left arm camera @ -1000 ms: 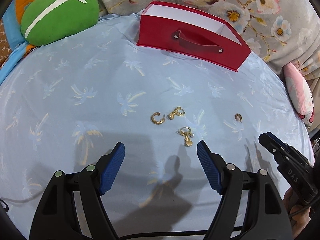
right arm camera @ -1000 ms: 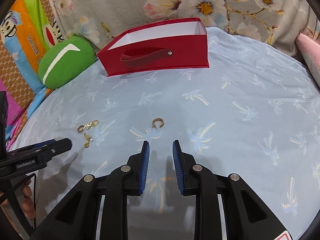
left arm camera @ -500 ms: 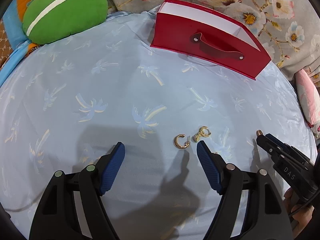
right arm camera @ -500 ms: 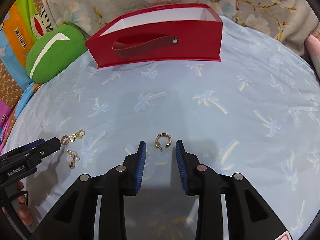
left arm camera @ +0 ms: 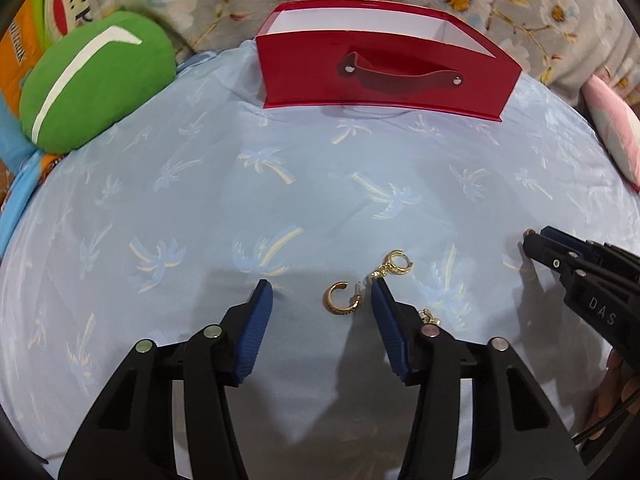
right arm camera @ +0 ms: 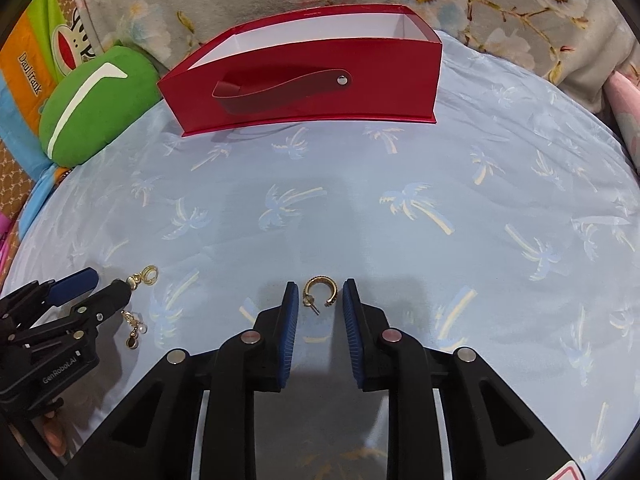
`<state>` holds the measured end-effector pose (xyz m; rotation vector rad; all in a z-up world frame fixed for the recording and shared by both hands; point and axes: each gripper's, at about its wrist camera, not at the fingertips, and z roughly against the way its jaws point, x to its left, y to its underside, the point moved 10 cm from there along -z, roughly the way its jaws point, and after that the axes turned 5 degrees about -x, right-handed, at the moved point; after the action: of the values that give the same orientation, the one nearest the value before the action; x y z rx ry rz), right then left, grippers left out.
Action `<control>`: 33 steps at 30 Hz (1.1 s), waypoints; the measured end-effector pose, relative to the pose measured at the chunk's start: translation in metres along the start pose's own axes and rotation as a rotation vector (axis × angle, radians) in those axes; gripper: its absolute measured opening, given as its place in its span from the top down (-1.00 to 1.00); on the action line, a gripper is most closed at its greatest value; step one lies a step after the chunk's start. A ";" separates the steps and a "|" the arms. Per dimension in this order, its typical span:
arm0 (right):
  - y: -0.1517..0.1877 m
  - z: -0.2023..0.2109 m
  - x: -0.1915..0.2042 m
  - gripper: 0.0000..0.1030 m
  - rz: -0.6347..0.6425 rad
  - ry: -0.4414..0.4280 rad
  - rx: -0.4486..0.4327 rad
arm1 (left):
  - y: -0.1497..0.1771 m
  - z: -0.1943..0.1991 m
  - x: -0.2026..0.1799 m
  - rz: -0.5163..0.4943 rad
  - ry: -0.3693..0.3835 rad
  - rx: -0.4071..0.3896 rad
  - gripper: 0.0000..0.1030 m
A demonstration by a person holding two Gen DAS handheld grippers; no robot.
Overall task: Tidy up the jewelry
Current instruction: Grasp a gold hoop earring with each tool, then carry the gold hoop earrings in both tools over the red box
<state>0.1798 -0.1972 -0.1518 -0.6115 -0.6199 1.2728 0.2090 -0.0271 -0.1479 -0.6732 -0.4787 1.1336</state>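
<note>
Gold earrings lie on the light blue palm-print cloth (left arm camera: 280,208). In the left wrist view, my left gripper (left arm camera: 322,300) is open, with a gold C-shaped hoop (left arm camera: 340,303) between its fingertips. A small hoop with a charm (left arm camera: 394,263) lies just past its right finger, and a dangling earring (left arm camera: 428,315) peeks out beside that finger. In the right wrist view, my right gripper (right arm camera: 320,300) is open, its pads close on either side of a second gold hoop with a post (right arm camera: 320,289). The red box (right arm camera: 308,80) stands open at the back.
A green round cushion (left arm camera: 88,84) sits at the back left, floral fabric (right arm camera: 500,8) behind the box, and a pink pillow (left arm camera: 616,132) at the right edge. In the right wrist view the left gripper (right arm camera: 68,312) is at the lower left beside a pearl dangle earring (right arm camera: 134,330).
Both grippers have moved forward and down onto their hoops. The left jaws have narrowed around the C-shaped hoop. The right hoop now sits between the right pads.
</note>
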 end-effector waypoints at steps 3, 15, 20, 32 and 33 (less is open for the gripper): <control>0.000 0.000 0.000 0.60 0.001 0.004 0.000 | -0.001 0.001 -0.002 -0.015 0.002 -0.013 0.34; 0.000 0.000 -0.004 0.71 -0.014 0.006 -0.003 | 0.005 0.010 -0.009 0.000 0.067 -0.029 0.66; -0.001 0.006 -0.008 0.71 -0.040 -0.004 -0.026 | 0.008 0.020 -0.008 0.020 0.076 -0.032 0.66; -0.007 0.065 -0.009 0.71 -0.048 -0.045 -0.123 | -0.026 0.091 0.008 0.076 0.099 -0.157 0.66; -0.010 0.073 -0.010 0.71 -0.047 -0.045 -0.138 | -0.029 0.098 0.008 0.077 0.102 -0.172 0.66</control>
<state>0.1325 -0.2036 -0.0948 -0.6798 -0.7601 1.2091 0.1666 -0.0032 -0.0575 -0.9014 -0.4695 1.1328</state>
